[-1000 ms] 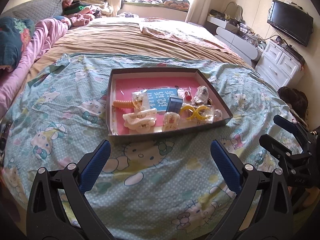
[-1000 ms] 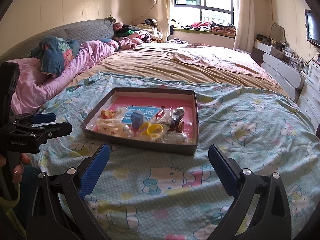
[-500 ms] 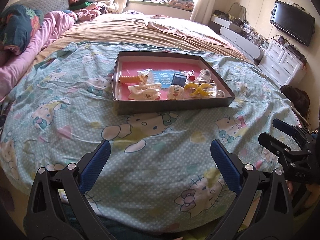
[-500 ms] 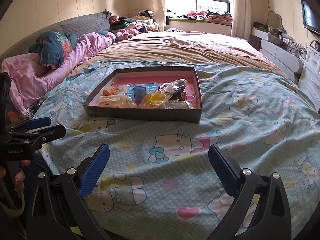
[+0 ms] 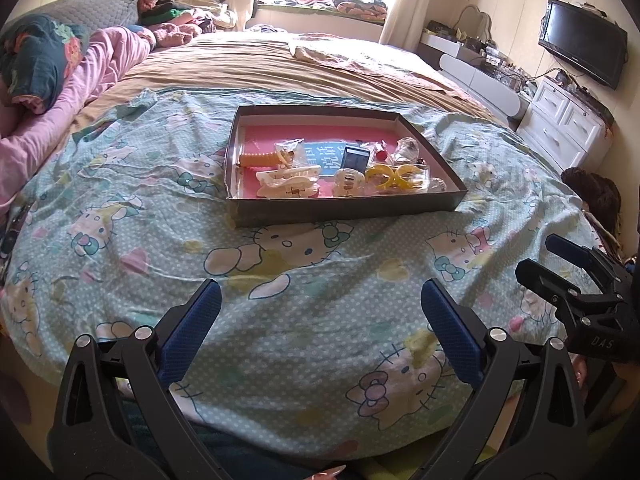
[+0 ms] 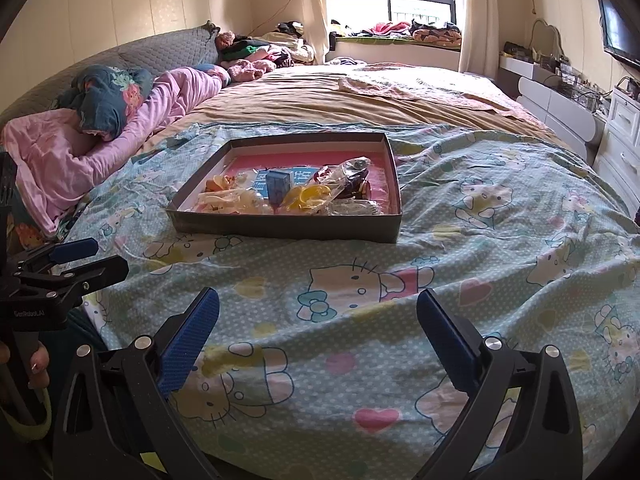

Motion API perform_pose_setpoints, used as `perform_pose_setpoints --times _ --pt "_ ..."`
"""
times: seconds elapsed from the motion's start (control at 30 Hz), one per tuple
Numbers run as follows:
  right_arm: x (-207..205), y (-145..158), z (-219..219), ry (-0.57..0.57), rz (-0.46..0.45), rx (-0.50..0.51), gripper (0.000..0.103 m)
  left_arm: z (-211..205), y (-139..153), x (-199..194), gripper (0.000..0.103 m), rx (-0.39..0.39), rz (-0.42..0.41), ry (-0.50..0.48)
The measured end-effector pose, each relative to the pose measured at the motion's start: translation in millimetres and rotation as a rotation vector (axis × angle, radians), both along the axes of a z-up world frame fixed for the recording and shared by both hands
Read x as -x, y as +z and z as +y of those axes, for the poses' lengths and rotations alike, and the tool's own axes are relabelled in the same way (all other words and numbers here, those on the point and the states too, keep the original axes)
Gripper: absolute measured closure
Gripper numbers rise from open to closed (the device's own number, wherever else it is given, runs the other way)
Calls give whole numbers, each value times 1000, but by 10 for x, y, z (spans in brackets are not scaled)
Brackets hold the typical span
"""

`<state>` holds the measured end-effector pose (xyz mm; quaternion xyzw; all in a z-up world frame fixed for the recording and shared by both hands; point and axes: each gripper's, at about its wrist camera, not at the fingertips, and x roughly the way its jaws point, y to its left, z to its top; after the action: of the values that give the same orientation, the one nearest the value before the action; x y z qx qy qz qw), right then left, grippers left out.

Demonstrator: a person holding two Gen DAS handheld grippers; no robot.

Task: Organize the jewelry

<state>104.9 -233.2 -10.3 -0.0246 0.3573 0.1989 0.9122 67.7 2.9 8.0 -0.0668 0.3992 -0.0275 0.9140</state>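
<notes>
Pink-lined and dark-walled, a shallow cardboard tray [image 5: 344,210] is set on a pale green cartoon-cat bedspread [image 5: 280,312], near the bed's foot edge and far ahead of both tools. Jewelry and hair pieces are heaped along its near side: a cream plastic claw clip [image 5: 288,182] at the left, a coiled orange hair tie [image 5: 256,158] just behind it, a small dark blue box [image 5: 355,158] standing in the middle, and a yellow ring-shaped piece [image 5: 390,176] to the right, beside clear plastic bags [image 6: 348,172]. A blue printed card [image 5: 320,156] is seen flat beneath them. The left gripper [image 5: 320,328] is held spread wide over the near bedspread, pinching nothing. The right gripper [image 6: 318,328] is likewise spread and bare, well apart from the tray. A pink quilt [image 6: 72,148] is bunched at the far left, and a tan sheet [image 6: 320,104] lies beyond the tray.
</notes>
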Motion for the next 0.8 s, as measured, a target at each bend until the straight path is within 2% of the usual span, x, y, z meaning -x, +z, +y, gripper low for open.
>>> perform_pose_setpoints --times 0.8 --pt "21 31 13 3 1 4 5 -49 21 46 10 -9 -6 0"
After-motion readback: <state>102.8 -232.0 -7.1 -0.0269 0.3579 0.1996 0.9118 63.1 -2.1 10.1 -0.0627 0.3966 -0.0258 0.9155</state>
